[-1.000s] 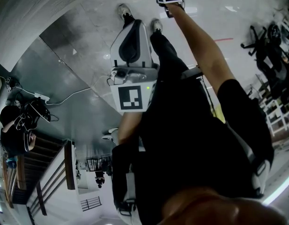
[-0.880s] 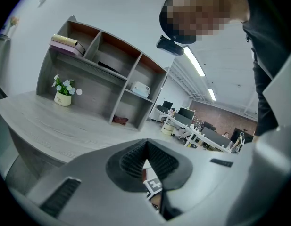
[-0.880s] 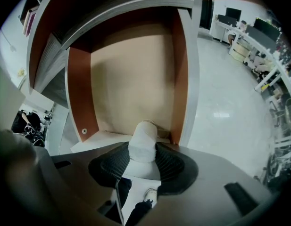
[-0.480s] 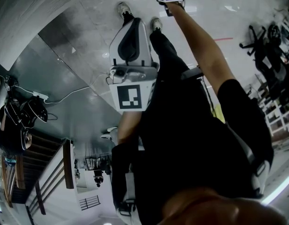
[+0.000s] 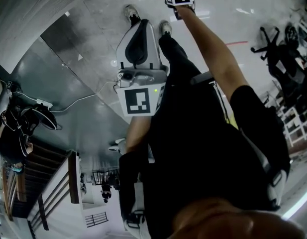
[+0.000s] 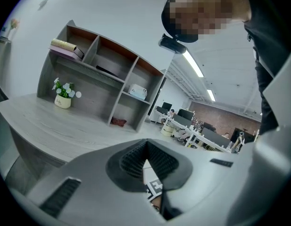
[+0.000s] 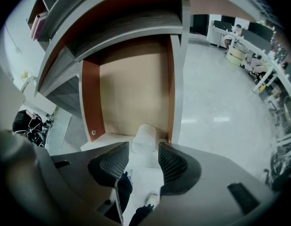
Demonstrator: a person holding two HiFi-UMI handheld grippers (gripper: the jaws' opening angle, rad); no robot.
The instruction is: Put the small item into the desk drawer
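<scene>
Count: left tongs (image 6: 144, 160) plus right tongs (image 7: 144, 166) = 2; 1 drawer (image 7: 136, 93); 1 small item (image 7: 144, 138); 1 flowerpot (image 6: 63, 101); 1 shelf unit (image 6: 88, 69).

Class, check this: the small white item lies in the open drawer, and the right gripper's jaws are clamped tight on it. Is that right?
Not clamped: the right gripper's jaws stand apart and have just been opening, with the small white item between them, free of the pads, as the right gripper view shows. It does lie in the open drawer.
</scene>
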